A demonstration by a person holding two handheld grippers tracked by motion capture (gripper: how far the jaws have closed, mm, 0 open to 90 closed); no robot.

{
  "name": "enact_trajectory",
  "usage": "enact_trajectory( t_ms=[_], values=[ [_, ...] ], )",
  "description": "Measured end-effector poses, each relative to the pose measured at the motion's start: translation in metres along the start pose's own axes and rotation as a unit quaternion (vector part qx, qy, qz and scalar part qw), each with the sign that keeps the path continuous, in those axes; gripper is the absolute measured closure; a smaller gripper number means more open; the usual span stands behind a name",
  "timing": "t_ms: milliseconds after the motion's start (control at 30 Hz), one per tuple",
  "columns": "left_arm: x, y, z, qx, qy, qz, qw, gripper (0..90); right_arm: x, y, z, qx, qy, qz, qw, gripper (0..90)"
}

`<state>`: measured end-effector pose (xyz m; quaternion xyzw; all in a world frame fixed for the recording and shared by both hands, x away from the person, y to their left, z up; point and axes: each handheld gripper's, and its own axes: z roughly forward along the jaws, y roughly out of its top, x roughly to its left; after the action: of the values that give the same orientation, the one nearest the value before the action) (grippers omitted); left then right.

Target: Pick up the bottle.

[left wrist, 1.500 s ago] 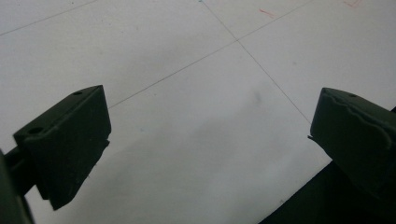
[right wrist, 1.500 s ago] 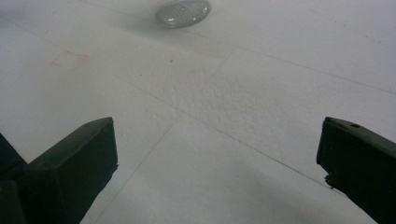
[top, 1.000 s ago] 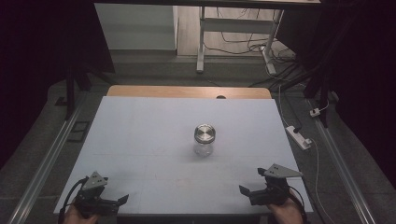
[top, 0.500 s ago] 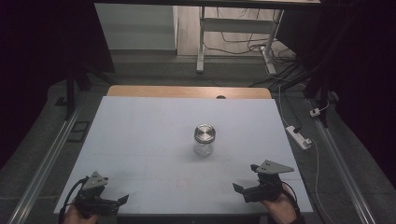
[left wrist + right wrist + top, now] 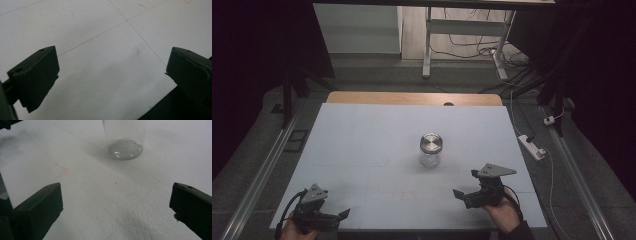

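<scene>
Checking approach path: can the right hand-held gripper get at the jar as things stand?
Probably yes. The right hand-held gripper is open and the jar stands alone ahead of it, with bare table between them.

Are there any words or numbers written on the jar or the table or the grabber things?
None can be read.
Jar: clear glass with a plain metal lid, no label showing.
Table: thin lines and faint red smudges, no letters.
Left gripper and right gripper: plain black, no writing visible.
</scene>
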<state>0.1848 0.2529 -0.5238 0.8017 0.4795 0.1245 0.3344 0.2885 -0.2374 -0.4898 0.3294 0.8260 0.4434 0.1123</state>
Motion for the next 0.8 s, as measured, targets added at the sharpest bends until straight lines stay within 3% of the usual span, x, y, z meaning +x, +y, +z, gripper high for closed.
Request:
enact_trajectory(
  t_ms=[300, 500, 800],
  values=[
    [0.001, 0.0, 0.0, 0.0, 0.0, -0.002, 1.0, 0.0, -0.003, 0.009, 0.016, 0.004, 0.001, -0.014, 0.9999, 0.0],
    [0.002, 0.0, 0.0, -0.001, -0.003, -0.006, 1.0, 0.0, -0.005, 0.016, 0.033, 0.016, 0.002, -0.014, 0.9998, 0.0],
    [0.002, 0.0, 0.0, -0.001, -0.011, -0.006, 0.9999, 0.0, -0.012, 0.028, 0.05, 0.008, 0.008, -0.004, 0.9999, 0.0]
  ],
)
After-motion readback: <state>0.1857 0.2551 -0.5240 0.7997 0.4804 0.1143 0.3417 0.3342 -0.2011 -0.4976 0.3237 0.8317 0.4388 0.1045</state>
